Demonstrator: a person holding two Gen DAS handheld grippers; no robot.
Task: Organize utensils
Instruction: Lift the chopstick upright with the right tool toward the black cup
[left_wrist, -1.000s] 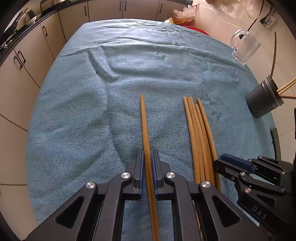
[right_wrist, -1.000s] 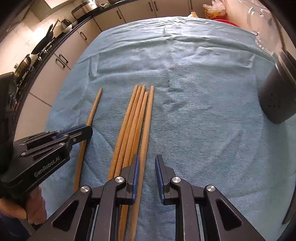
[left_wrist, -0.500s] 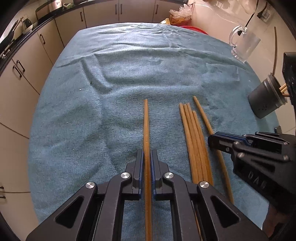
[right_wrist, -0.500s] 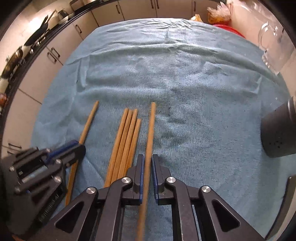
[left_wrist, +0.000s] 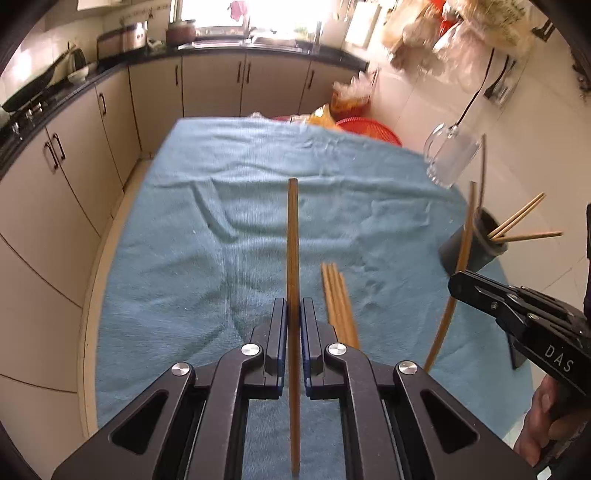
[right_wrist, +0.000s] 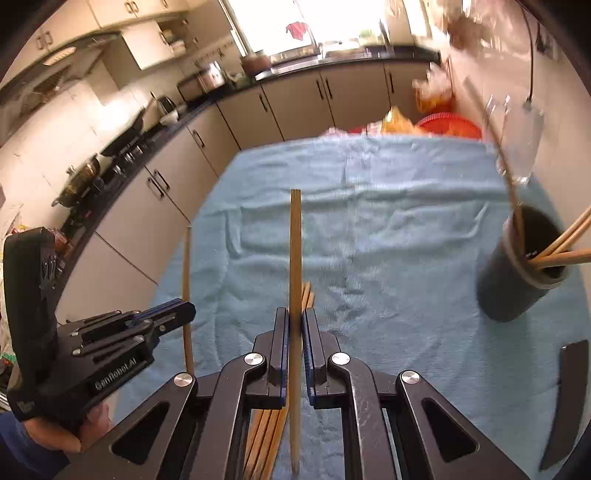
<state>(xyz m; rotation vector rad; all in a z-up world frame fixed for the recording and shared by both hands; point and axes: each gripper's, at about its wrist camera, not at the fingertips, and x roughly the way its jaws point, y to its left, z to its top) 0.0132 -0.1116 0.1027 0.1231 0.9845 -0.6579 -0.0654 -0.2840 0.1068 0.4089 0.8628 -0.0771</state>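
My left gripper (left_wrist: 293, 314) is shut on a wooden chopstick (left_wrist: 293, 236) and holds it lifted above the blue cloth (left_wrist: 221, 229). My right gripper (right_wrist: 294, 325) is shut on another chopstick (right_wrist: 295, 243), also lifted; it shows in the left wrist view (left_wrist: 452, 280) near the dark cup (left_wrist: 476, 245). The dark cup (right_wrist: 521, 269) at the right holds several chopsticks (right_wrist: 565, 243). A bundle of chopsticks (left_wrist: 338, 302) lies on the cloth between the grippers. The left gripper also shows in the right wrist view (right_wrist: 184, 312).
A clear glass mug (left_wrist: 448, 157) stands beyond the dark cup near the right edge. A red basket (left_wrist: 365, 127) and bags sit past the table's far end. Kitchen cabinets (left_wrist: 110, 122) run along the left and back. A dark flat object (right_wrist: 565, 398) lies at the right.
Both grippers have risen and tilted up with their chopsticks off the cloth. The right gripper closed on its chopstick a second ago and has moved toward the dark cup.
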